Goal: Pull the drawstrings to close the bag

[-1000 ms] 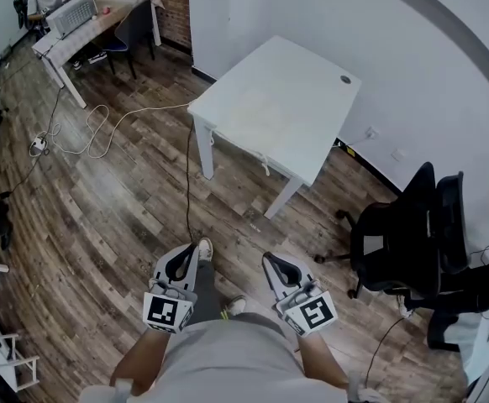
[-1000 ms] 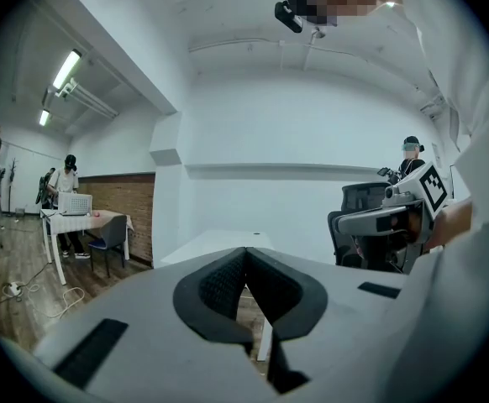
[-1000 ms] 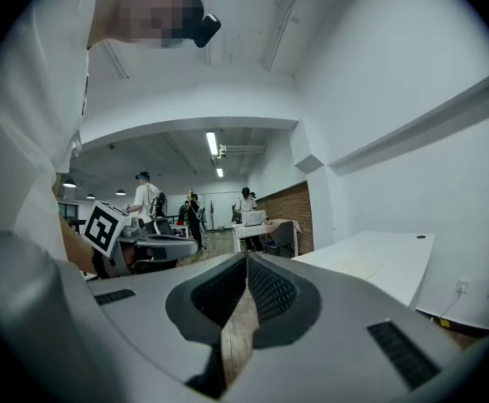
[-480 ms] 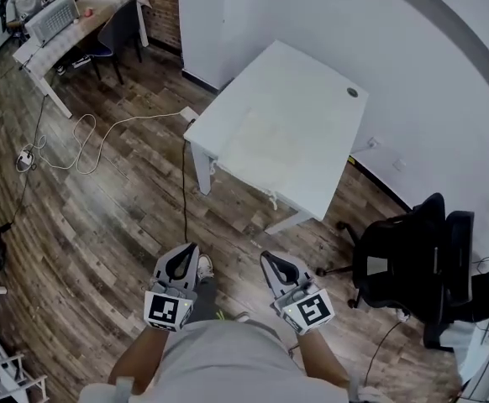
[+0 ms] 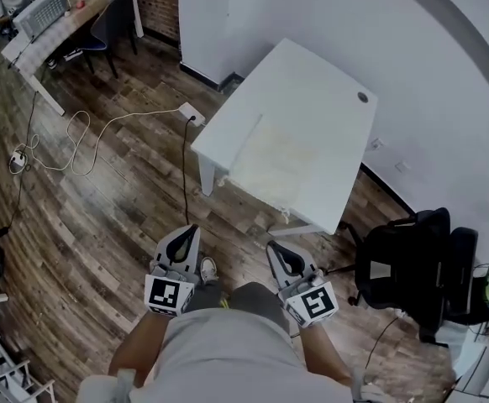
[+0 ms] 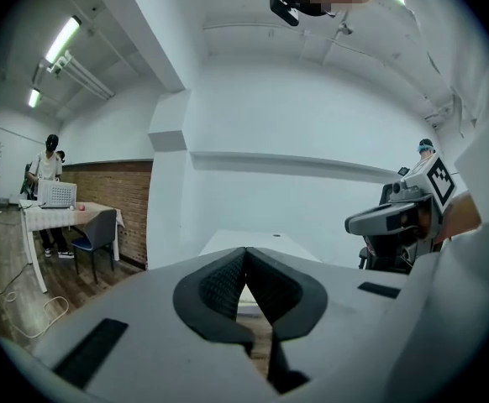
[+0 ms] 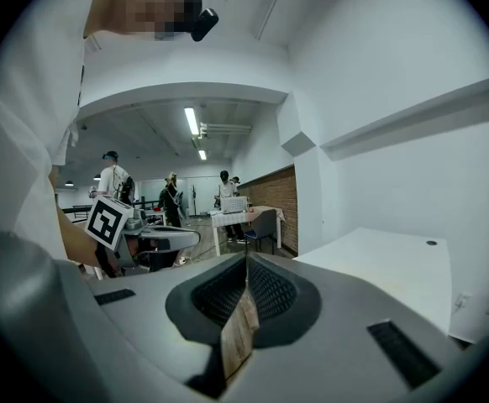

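Desk (image 5: 320,99) on wooden plank floor (image 5: 102,217)

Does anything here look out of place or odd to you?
A white cable lies in loose loops across the wooden floor left of the white table, and a black cable trails toward the person's feet. Nothing else stands out.

We find the bag (image 5: 278,163) lying flat on the white table (image 5: 328,91) — a pale cream rectangle close to the table's near edge — with what looks like a thin cord (image 5: 286,217) dangling off that edge, its mouth too small to read.
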`<state>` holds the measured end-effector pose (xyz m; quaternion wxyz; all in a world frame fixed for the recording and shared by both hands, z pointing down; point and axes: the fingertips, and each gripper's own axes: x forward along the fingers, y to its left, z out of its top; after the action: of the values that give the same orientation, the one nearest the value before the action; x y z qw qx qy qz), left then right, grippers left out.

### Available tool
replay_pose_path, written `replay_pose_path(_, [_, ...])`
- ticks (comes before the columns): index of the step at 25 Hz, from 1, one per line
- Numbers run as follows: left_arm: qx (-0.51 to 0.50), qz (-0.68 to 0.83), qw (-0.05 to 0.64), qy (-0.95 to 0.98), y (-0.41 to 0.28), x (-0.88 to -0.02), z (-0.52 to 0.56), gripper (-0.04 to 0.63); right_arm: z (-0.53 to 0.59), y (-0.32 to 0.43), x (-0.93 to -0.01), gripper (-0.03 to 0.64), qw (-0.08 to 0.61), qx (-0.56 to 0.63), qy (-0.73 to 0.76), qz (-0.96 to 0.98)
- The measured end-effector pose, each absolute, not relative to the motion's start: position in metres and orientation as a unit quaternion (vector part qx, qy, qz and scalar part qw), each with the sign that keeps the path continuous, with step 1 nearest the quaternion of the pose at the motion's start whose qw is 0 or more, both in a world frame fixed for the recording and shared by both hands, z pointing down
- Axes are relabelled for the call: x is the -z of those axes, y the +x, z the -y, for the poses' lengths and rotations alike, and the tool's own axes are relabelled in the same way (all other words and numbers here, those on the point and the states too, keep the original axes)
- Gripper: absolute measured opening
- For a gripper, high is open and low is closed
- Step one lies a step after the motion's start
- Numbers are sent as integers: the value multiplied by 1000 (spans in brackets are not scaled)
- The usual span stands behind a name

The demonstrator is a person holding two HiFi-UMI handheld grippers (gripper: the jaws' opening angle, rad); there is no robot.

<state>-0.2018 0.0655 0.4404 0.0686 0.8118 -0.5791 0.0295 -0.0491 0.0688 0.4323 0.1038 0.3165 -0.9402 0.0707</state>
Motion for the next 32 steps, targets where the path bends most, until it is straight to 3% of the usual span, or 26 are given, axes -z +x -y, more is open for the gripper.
replay_pose_path(7, [-48,589,72,804,-209,-453,-31,9,-37,-33,-439,35,103,-73,337,933])
replay_pose_path(16, [-67,563,81,820,-170,-466,14,9,3,10,-460,35,130,-73,346,926])
replay_pose_path(21, [-120,557,87,818,-164,-519,53,9,30,27,-511,35,162,-47,339,926])
replay_pose_path(28, [-187,533,90,820,-168,-621,112,14,59,52,-619,49,240,-110,362,894])
replay_pose_path(32, [-216,520,93,821,-169,-674,141,63,72,60,-669,117,265,-122,365,884])
